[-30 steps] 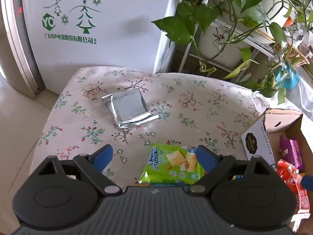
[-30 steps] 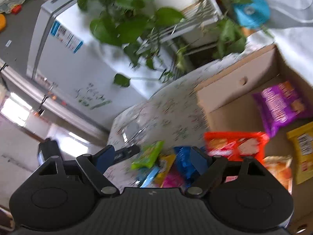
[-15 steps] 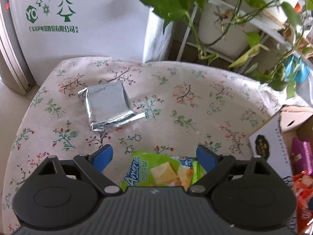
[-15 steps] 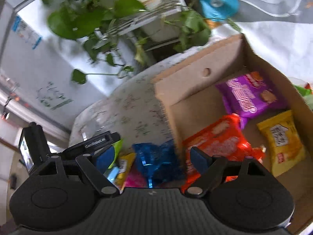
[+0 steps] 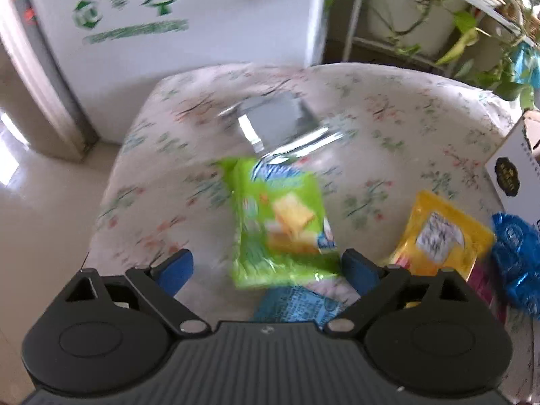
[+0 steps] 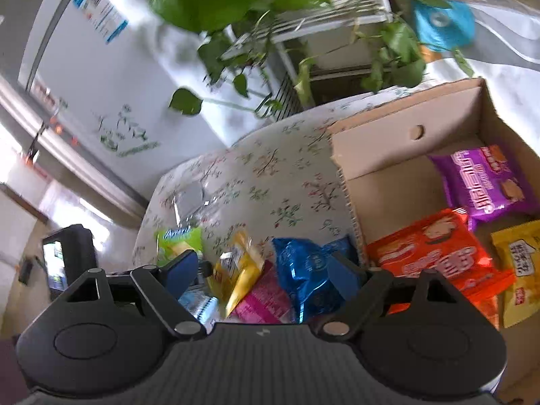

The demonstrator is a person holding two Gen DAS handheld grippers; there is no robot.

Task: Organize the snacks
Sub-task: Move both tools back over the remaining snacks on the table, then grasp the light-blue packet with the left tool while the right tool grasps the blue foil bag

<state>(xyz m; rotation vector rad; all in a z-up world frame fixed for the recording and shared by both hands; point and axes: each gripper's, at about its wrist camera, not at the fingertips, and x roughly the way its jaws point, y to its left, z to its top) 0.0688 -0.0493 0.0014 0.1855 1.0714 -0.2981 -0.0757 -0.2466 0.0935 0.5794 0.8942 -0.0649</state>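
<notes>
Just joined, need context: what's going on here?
A person with a gripper in each hand is sorting snack packets into a cardboard box. The left gripper, its fingers opening, hovers at a green packet lying on the floral cloth. The right gripper, open, points at a blue packet. Three packets are already boxed.

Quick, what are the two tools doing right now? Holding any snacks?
Left tool: opening wider, holding nothing, green snack packet lying between its fingers.
Right tool: open, holding nothing, over the blue packet.

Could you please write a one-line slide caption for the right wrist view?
Open right gripper hovers over a blue snack packet beside the cardboard box holding purple, orange and yellow packets.
</notes>
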